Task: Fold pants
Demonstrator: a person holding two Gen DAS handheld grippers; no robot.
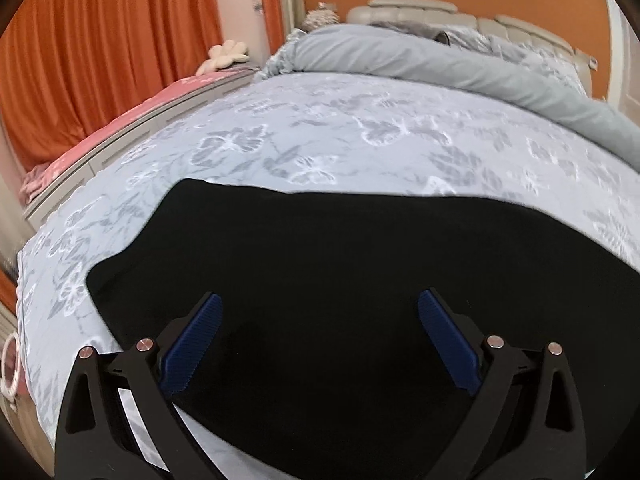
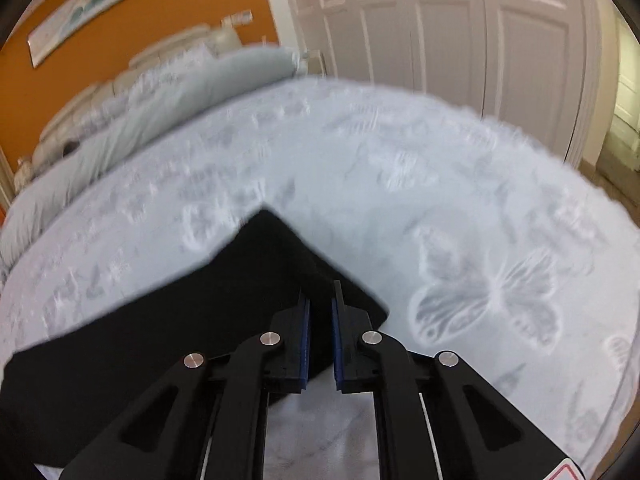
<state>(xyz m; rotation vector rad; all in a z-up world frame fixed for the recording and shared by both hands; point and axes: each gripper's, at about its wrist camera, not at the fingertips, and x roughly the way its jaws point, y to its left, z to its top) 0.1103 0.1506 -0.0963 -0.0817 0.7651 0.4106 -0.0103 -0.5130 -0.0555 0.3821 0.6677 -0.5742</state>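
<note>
Pinching only a thin edge of the pants (image 2: 224, 300), the right gripper (image 2: 320, 300) risks slipping at lower centre; left gripper (image 1: 318, 310) gapes wide, empty.

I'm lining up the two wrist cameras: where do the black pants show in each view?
Left wrist view: the black pants fill the lower middle, spread flat under the open left tongs.
Right wrist view: the pants run from lower left to a corner at centre, under the right tongs.
Shared landmark: the butterfly-print bedspread.
</note>
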